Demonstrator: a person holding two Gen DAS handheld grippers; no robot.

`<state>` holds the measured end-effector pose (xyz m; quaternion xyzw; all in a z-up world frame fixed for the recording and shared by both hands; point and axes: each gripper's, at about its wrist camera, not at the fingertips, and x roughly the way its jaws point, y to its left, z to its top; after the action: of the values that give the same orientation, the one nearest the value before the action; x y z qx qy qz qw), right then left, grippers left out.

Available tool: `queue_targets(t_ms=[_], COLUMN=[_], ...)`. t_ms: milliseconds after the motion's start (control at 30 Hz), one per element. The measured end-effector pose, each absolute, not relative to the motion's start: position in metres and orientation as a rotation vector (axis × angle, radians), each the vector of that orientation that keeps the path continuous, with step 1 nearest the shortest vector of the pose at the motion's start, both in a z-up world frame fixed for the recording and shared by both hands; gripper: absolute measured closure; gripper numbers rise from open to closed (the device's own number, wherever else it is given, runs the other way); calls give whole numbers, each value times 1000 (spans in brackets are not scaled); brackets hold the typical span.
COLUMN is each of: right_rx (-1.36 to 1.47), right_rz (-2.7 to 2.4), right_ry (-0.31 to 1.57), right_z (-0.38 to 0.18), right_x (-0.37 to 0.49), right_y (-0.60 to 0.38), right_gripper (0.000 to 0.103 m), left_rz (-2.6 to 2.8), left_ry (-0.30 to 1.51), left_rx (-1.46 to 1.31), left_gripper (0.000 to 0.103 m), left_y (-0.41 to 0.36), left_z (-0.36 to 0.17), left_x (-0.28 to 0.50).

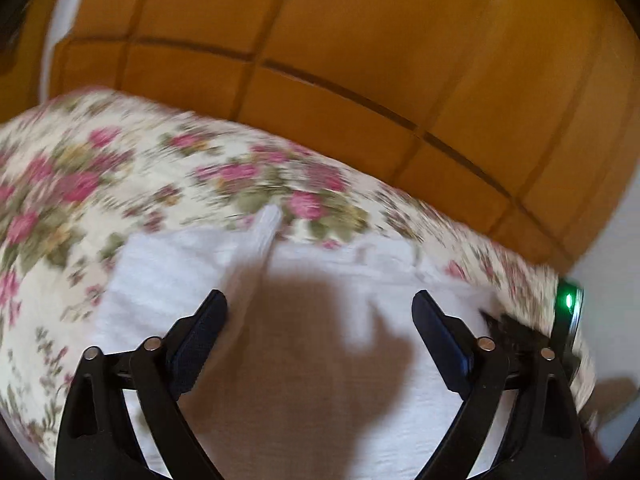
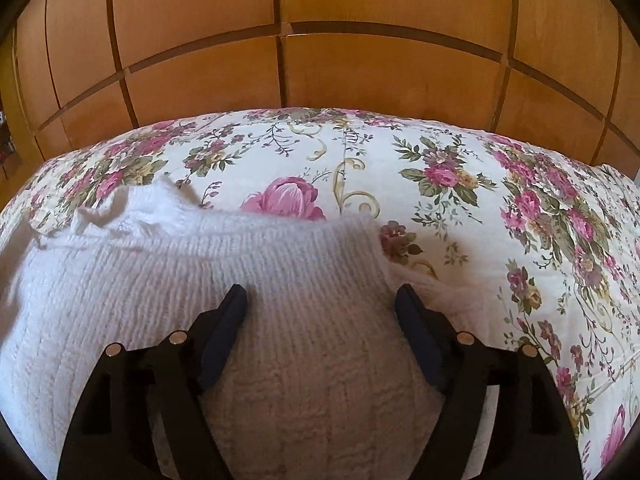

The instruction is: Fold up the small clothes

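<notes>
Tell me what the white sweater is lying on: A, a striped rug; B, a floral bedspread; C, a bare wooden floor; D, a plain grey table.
B: the white sweater lies on a cream bedspread printed with pink roses, which shows around it in both wrist views.

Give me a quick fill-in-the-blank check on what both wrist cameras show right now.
1. The white sweater lies on a bedspread printed with ____.
2. The right gripper has its fingers ____.
3. The left gripper holds ____.
4. Behind the bed stand panels made of ____.

Missing words: flowers; open; nothing; wood
</notes>
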<state>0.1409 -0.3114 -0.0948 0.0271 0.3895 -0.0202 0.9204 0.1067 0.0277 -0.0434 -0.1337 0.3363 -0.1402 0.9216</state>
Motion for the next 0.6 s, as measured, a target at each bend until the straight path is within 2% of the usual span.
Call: queue_targets(t_ms=[33, 67, 300, 433, 600], right_rx=[52, 54, 70, 62, 53], right_rz=[-63, -84, -80, -101, -131], right_ry=[800, 802, 806, 820, 842], right_z=[-95, -95, -95, -98, -100], right_x=[141, 141, 141, 145, 150], right_y=[-312, -313, -316, -316, -316], right_gripper=[14, 9, 9, 8, 6], left_rz=[-299, -306, -280, -256, -262], left_ry=[709, 725, 801, 866, 880], left_rx=[-217, -186, -33, -59, -53], left_gripper=[35, 36, 36, 30, 27], left_y=[14, 4, -34, -28, -29], left_z=[-45, -48, -79, -102, -105], left_x=[110, 113, 155, 186, 190])
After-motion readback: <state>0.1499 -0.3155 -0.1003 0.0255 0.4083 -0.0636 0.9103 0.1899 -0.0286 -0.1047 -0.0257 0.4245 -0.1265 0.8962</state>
